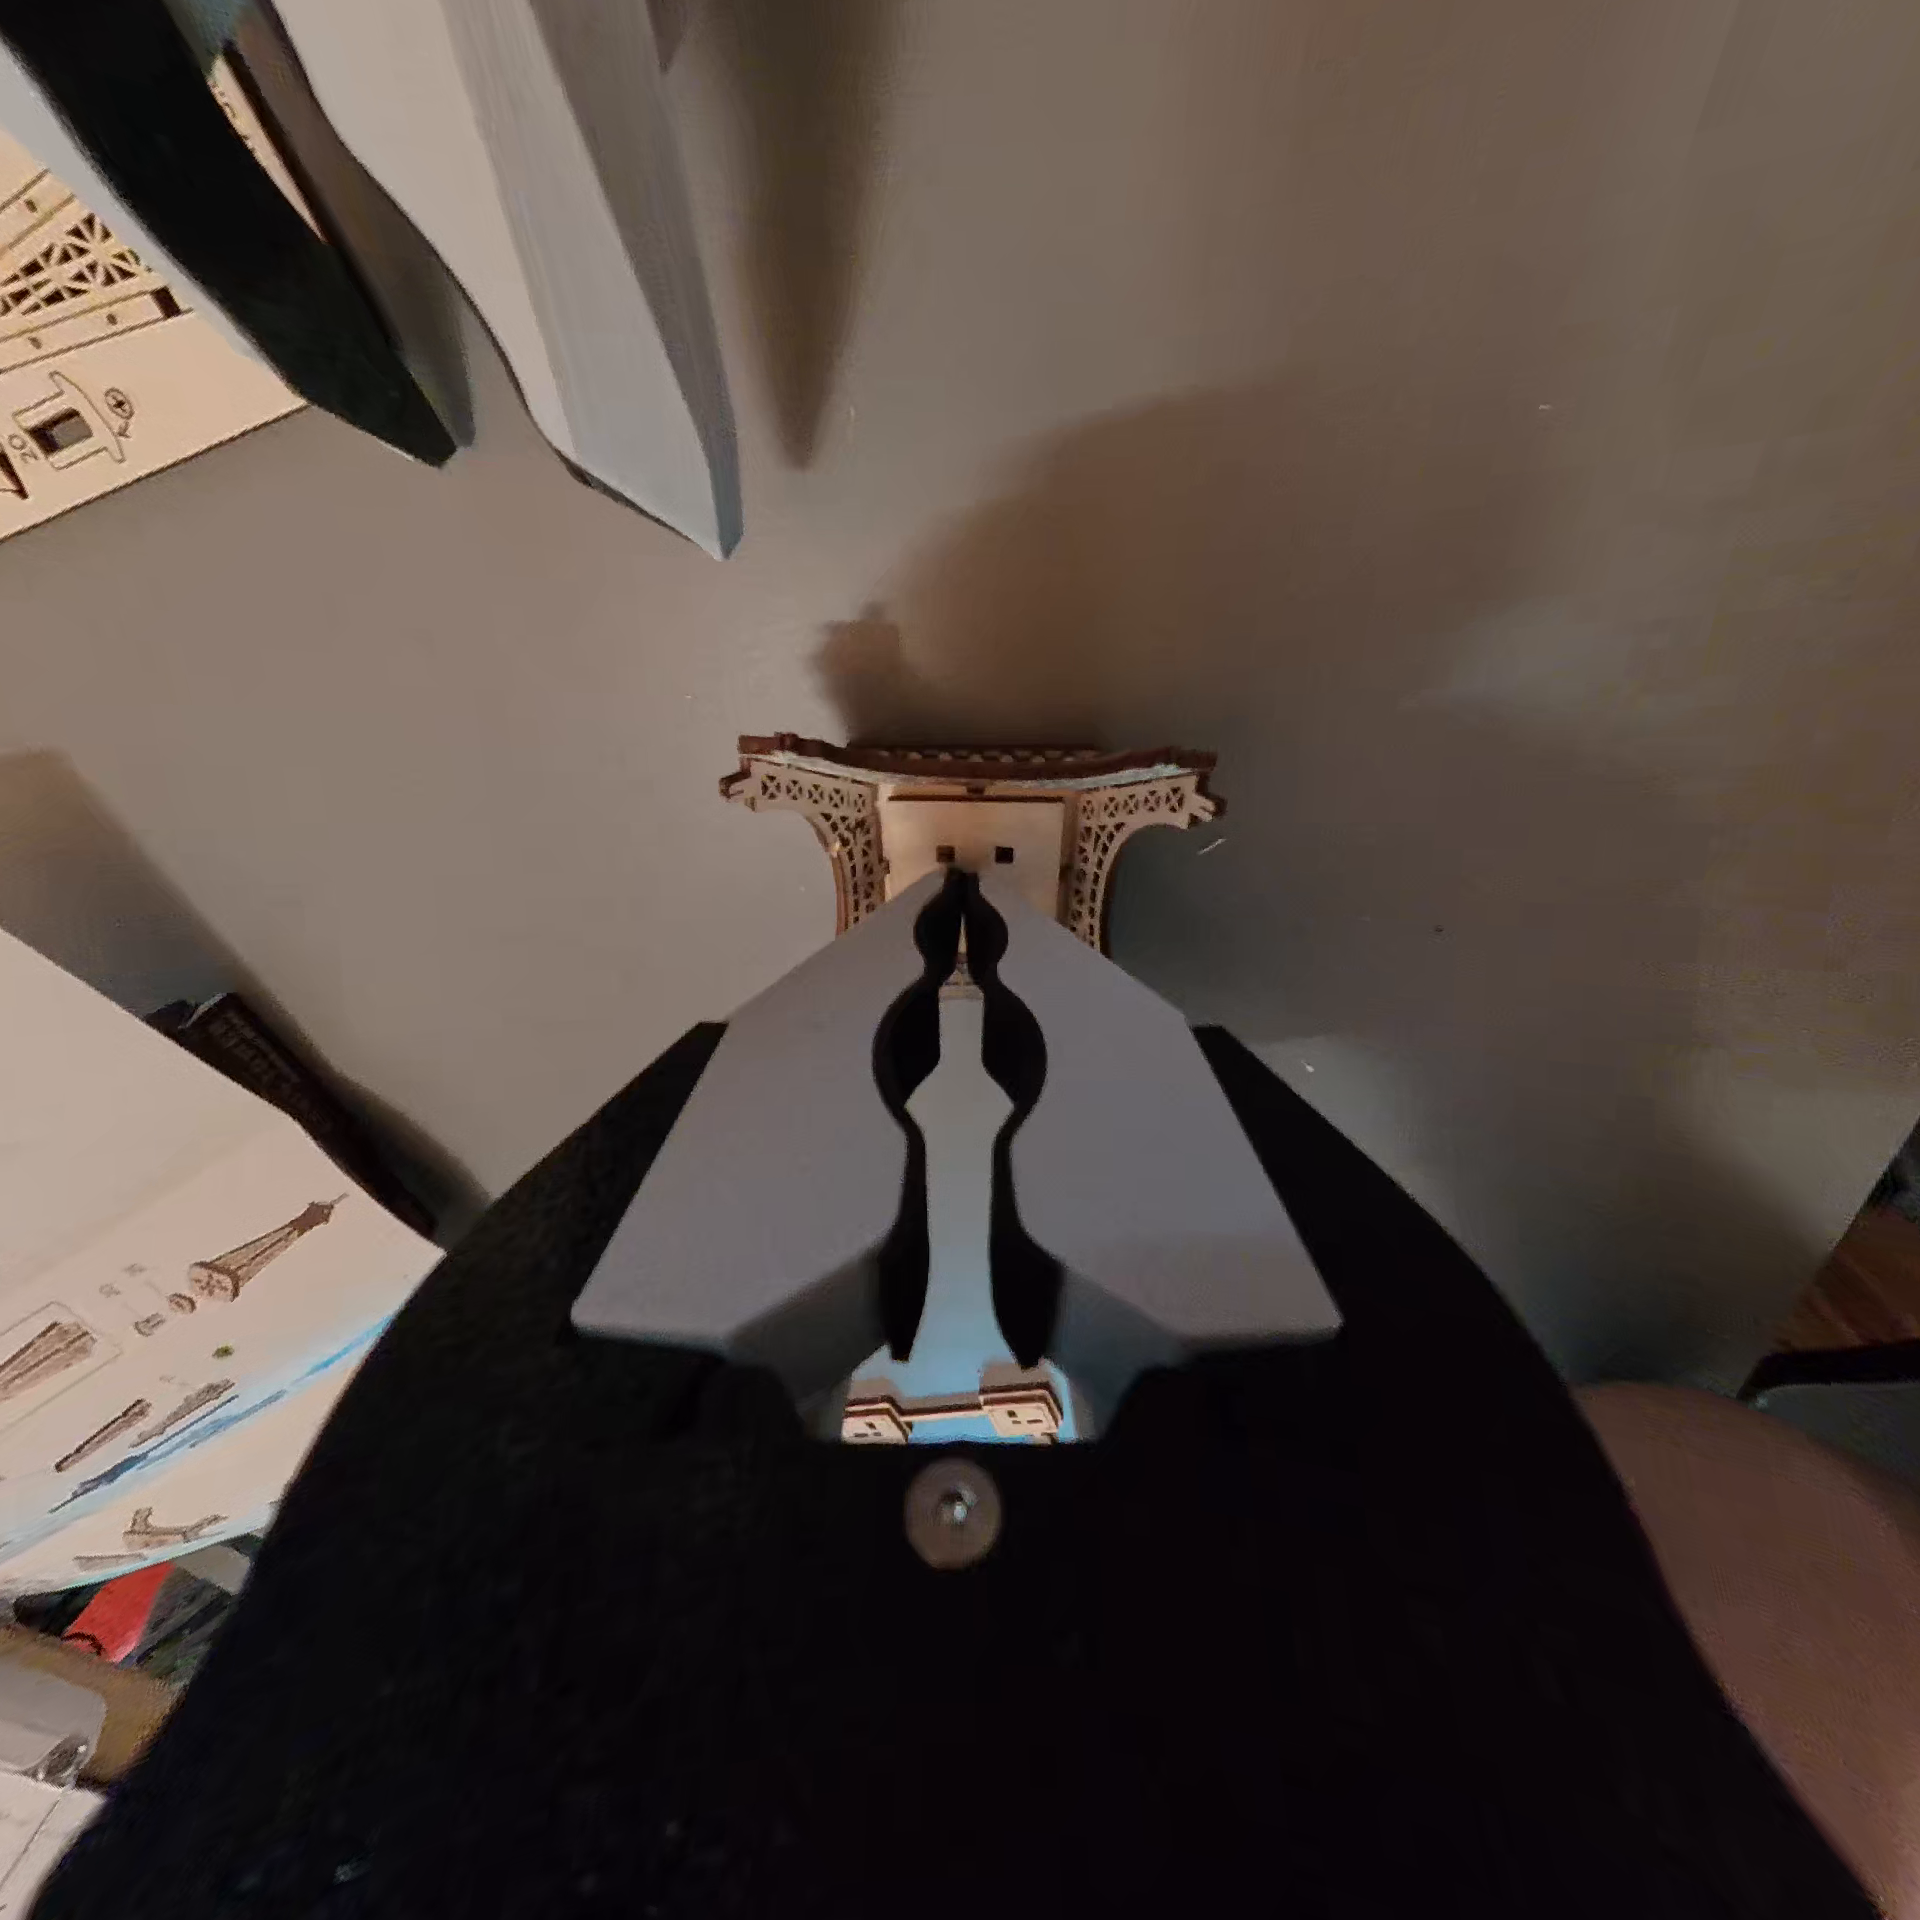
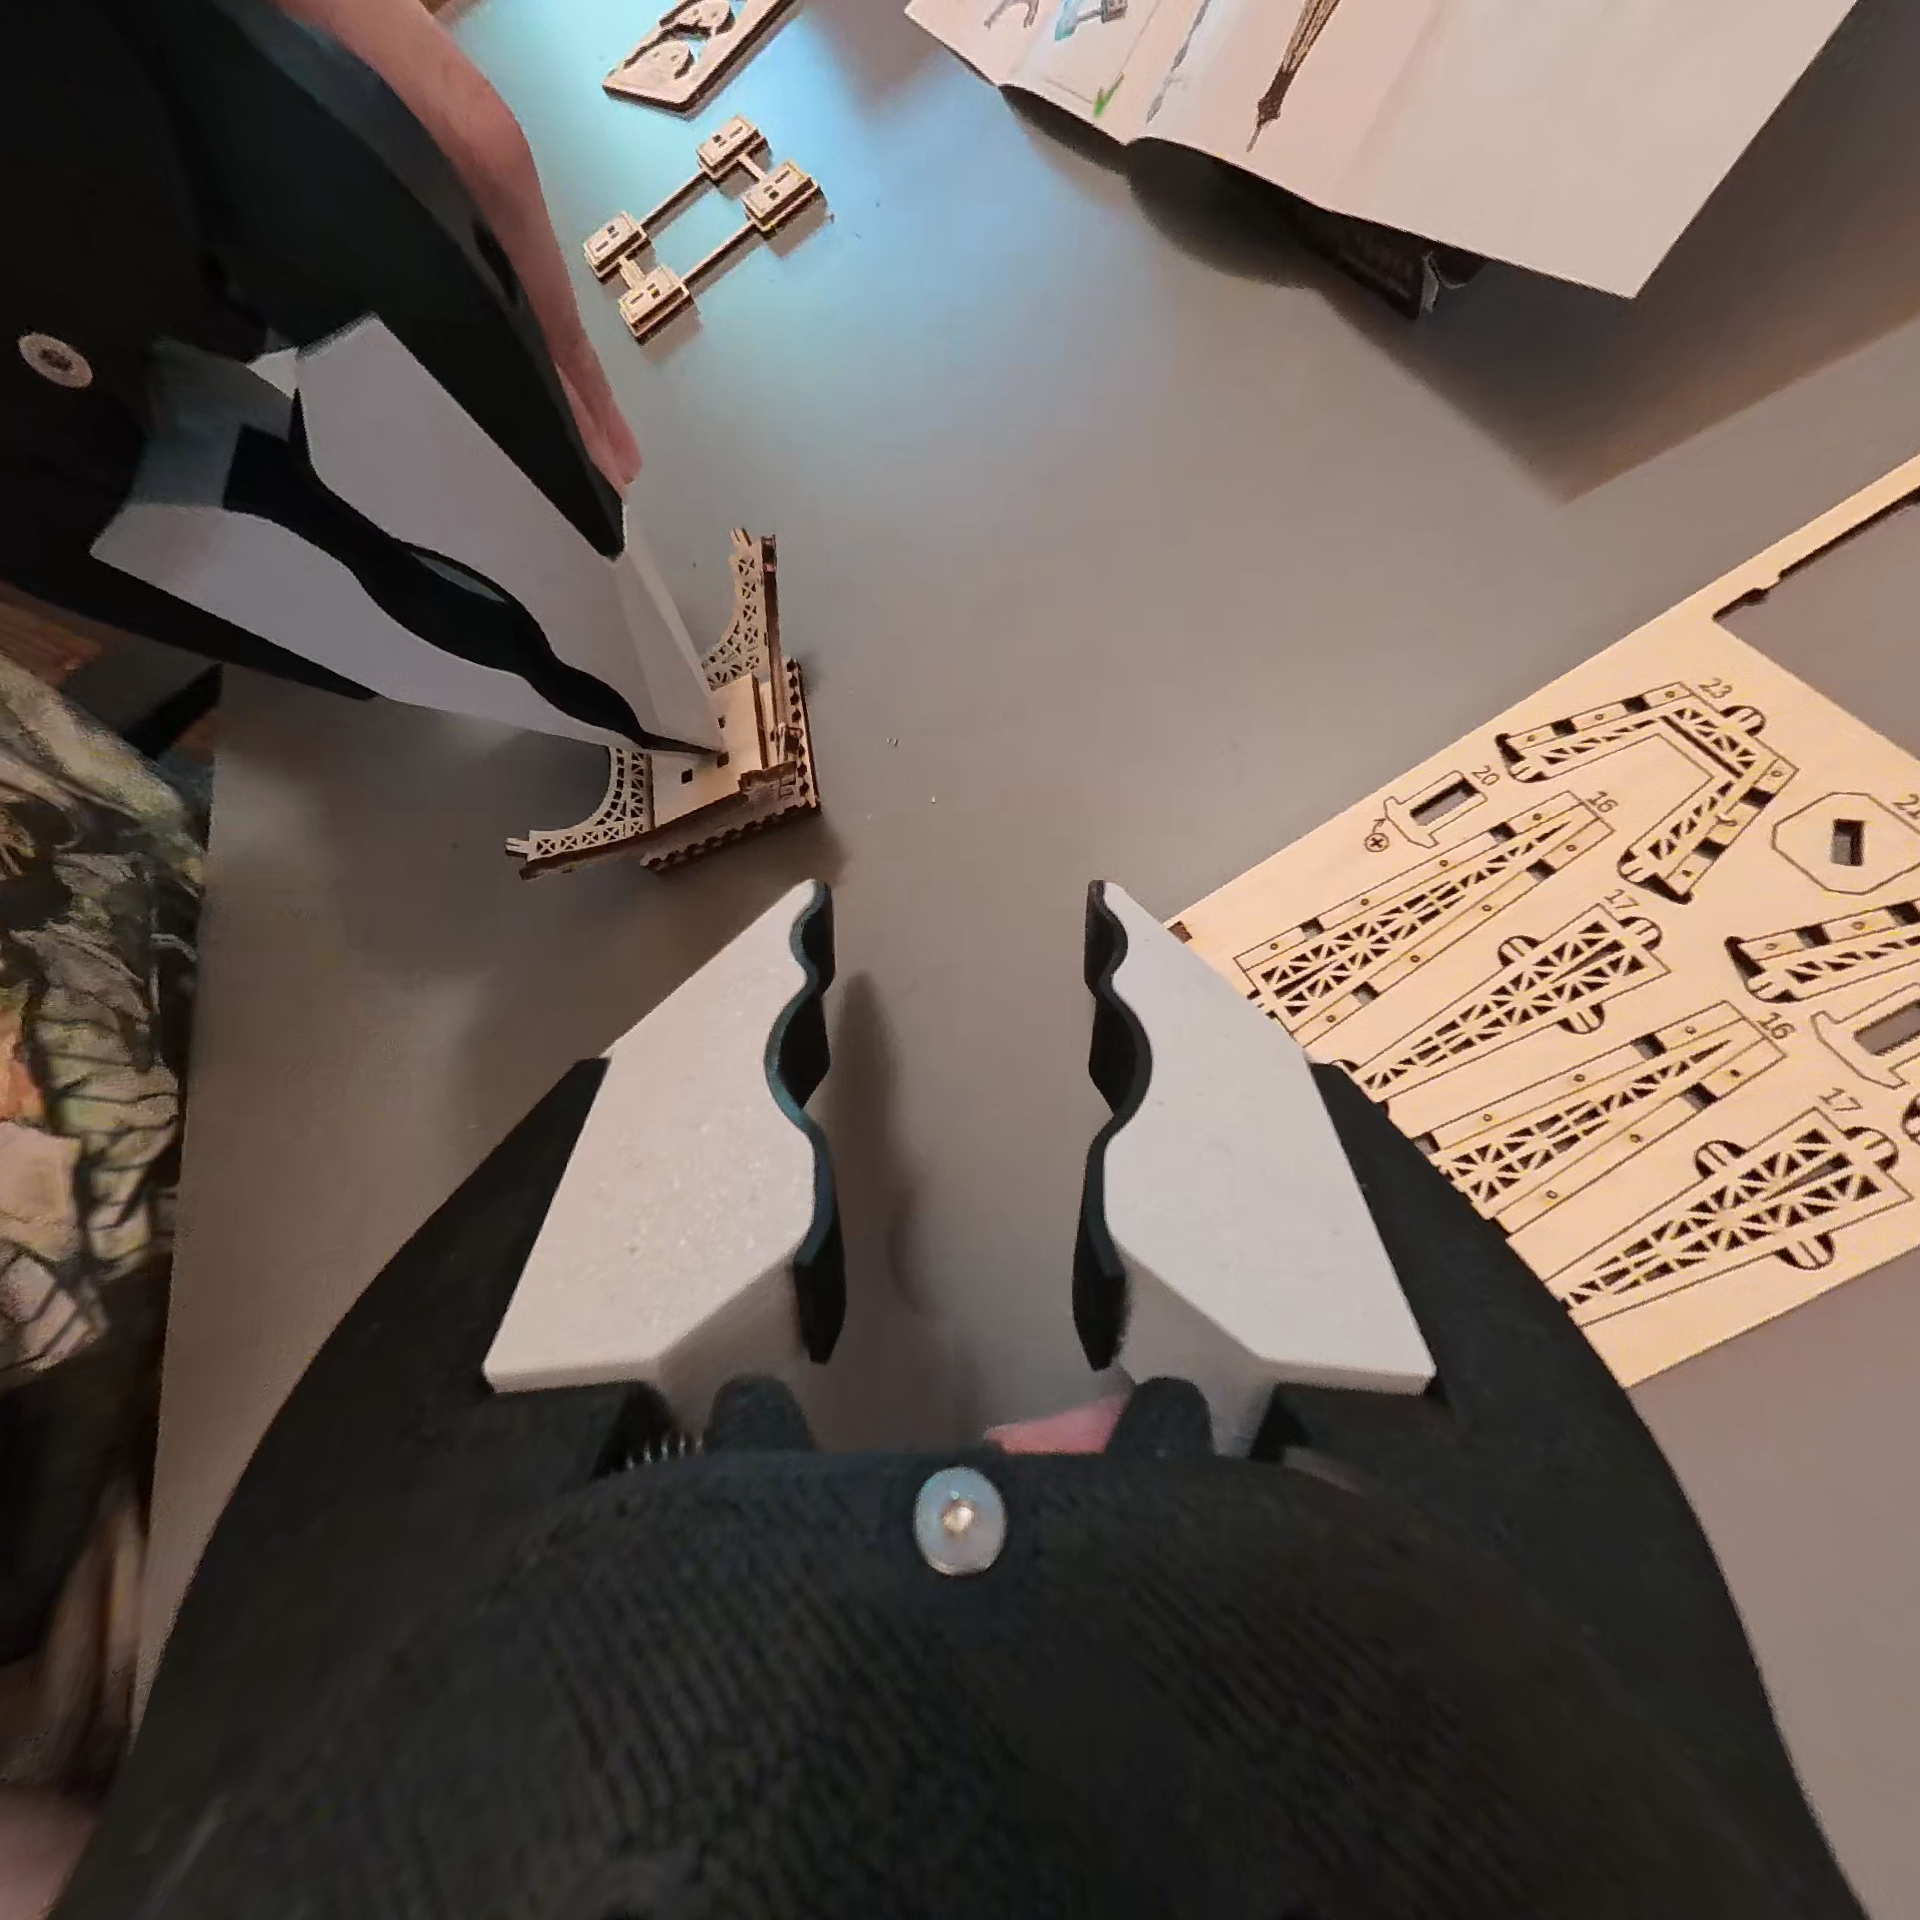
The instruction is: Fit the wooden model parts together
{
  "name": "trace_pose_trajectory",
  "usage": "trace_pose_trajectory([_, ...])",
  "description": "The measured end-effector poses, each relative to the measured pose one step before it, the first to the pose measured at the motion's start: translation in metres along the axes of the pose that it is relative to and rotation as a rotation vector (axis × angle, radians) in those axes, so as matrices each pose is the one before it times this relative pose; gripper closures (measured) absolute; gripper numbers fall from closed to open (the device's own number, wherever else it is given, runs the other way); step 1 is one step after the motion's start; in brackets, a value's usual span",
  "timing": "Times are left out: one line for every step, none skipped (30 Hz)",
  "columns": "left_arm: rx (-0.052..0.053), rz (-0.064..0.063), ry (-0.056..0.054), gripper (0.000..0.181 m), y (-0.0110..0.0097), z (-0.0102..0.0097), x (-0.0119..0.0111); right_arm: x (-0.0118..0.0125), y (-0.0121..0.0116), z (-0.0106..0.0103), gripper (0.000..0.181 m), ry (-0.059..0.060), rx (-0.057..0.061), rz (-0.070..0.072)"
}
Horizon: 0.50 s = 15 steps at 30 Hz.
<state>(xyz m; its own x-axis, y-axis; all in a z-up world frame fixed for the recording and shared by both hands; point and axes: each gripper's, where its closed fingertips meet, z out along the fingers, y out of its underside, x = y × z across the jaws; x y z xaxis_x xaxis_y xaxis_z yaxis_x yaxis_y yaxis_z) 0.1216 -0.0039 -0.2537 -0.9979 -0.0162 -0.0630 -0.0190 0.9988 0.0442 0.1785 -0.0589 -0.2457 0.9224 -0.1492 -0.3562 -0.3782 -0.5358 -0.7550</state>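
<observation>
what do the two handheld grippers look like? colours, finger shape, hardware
Both match. The left gripper and right gripper have a textured black body, two pale grey wedge fingers tapering to tips, black scalloped inner pads, and a silver screw with washer at the centre. A spring shows on the right. No cables or sleeves visible.

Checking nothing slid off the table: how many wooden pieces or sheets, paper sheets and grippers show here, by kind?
Wooden: 4, namely the tower base, the square frame, the offcut and the parts sheet
Paper: 1, the instruction sheet
Grippers: 2, the left gripper and the right gripper
Total: 7
</observation>
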Motion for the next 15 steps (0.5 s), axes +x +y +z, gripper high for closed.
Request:
trace_pose_trajectory([-0.0034, 0.0138, -0.0028, 0.181, 0.00008, -0.00014, -0.00005, -0.00285, 0.00034, 0.00071, 0.137, -0.0269, -0.0065, -0.0023])
trace_pose_trajectory([0.0028, 0.0115, -0.0004, 0.181, 0.00002, -0.00004, -0.00007, -0.00463, 0.00093, 0.00084, 0.144, -0.0493, -0.0108, 0.0111])
trace_pose_trajectory([0.0093, -0.0028, 0.0056, 0.181, 0.00004, -0.00003, -0.00007, -0.00029, 0.00062, 0.00054, 0.154, -0.0226, -0.0059, 0.0248])
trace_pose_trajectory([0.0093, -0.0076, 0.0084, 0.181, -0.00007, -0.00001, -0.00003, 0.00259, 0.00024, 0.00020, 0.162, 0.0050, -0.0019, 0.0200])
trace_pose_trajectory([0.0085, -0.0017, 0.0079, 0.181, 0.00003, -0.00001, -0.00011, 0.00074, 0.00055, 0.00049, 0.166, 0.0060, -0.0043, -0.0014])
trace_pose_trajectory([0.0095, -0.0016, 0.0052, 0.181, -0.00002, 0.00011, 0.00012, -0.00199, 0.00079, 0.00059, 0.164, 0.0015, -0.0050, -0.0195])
trace_pose_trajectory([0.0071, -0.0048, 0.0022, 0.181, 0.00001, -0.00008, 0.00001, -0.00196, 0.00101, 0.00074, 0.161, 0.0054, -0.0069, -0.0256])
trace_pose_trajectory([0.0009, -0.0031, 0.0009, 0.181, -0.00013, 0.00007, 0.00005, -0.00025, 0.00095, 0.00068, 0.160, 0.0181, -0.0066, -0.0240])
trace_pose_trajectory([-0.0025, -0.0029, -0.0019, 0.181, 0.00006, 0.00002, -0.00005, -0.00080, 0.00066, 0.00052, 0.158, 0.0093, -0.0048, -0.0188])
trace_pose_trajectory([-0.0033, -0.0024, -0.0041, 0.181, 0.00007, -0.00005, 0.00002, -0.00162, 0.00018, 0.00033, 0.156, -0.0058, -0.0016, -0.0091])
trace_pose_trajectory([-0.0047, 0.0021, -0.0051, 0.181, 0.00007, 0.00003, 0.00007, -0.00065, -0.00010, -0.00018, 0.155, -0.0071, 0.0013, 0.0025])
trace_pose_trajectory([-0.0053, 0.0094, -0.0058, 0.181, -0.00004, -0.00006, -0.00005, 0.00012, -0.00030, -0.00026, 0.156, -0.0045, 0.0020, 0.0067])
trace_pose_trajectory([-0.0038, 0.0098, -0.0050, 0.181, 0.00002, 0.00004, 0.00014, 0.00084, 0.00003, 0.00010, 0.157, 0.0055, -0.0003, 0.0008])
trace_pose_trajectory([-0.0012, 0.0010, -0.0032, 0.181, 0.00007, -0.00002, -0.00001, 0.00080, 0.00045, 0.00051, 0.158, 0.0147, -0.0036, -0.0097])
trace_pose_trajectory([0.0003, -0.0038, -0.0012, 0.181, -0.00004, 0.00003, 0.00000, -0.00012, 0.00066, 0.00056, 0.158, 0.0144, -0.0055, -0.0182])
